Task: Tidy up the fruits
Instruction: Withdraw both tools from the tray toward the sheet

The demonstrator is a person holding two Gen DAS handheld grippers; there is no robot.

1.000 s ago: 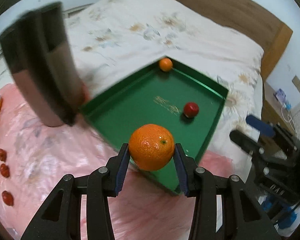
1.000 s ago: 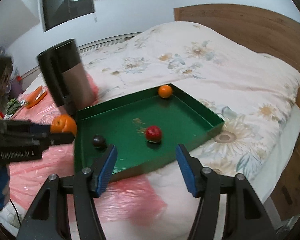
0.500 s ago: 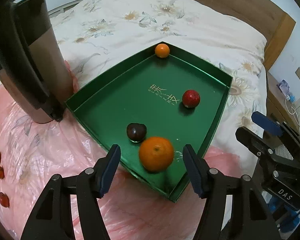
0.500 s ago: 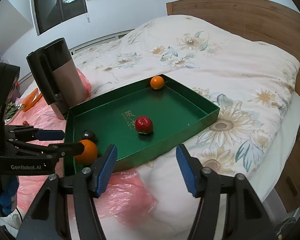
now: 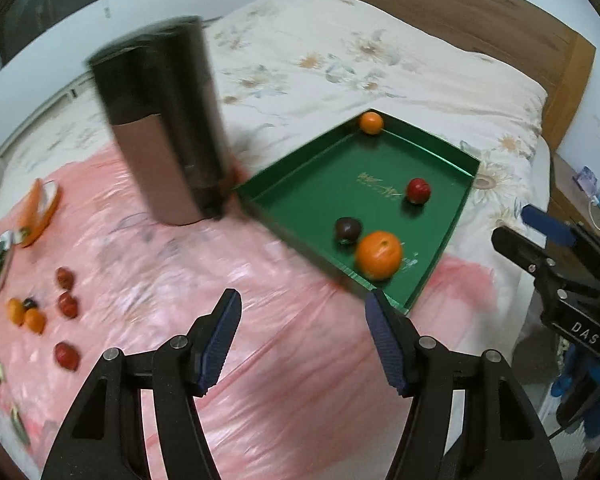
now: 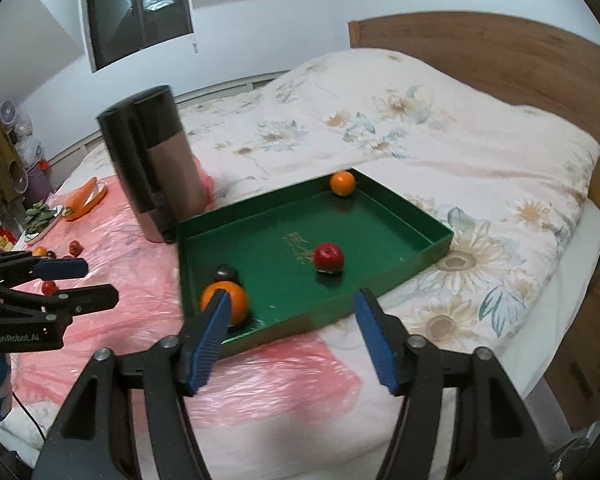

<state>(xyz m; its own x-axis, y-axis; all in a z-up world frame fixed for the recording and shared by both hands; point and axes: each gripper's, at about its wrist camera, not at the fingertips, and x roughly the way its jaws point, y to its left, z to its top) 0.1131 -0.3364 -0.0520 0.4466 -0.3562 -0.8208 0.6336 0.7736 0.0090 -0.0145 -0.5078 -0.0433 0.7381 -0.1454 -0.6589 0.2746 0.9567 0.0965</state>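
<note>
With your left gripper [image 5: 302, 326] spread empty, swing left to the loose fruits [image 5: 67, 304], passing wide of the flask [image 5: 164, 136].

Floral bed [image 6: 400, 120], pink sheet [image 5: 140, 272], green tray [image 6: 404, 216]

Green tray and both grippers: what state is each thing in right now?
green tray: open, four fruits inside
big orange: resting near dark plum
red fruit: alone, mid-tray
small orange: far corner
left gripper: jaws open, empty
right gripper: jaws open, empty
</note>
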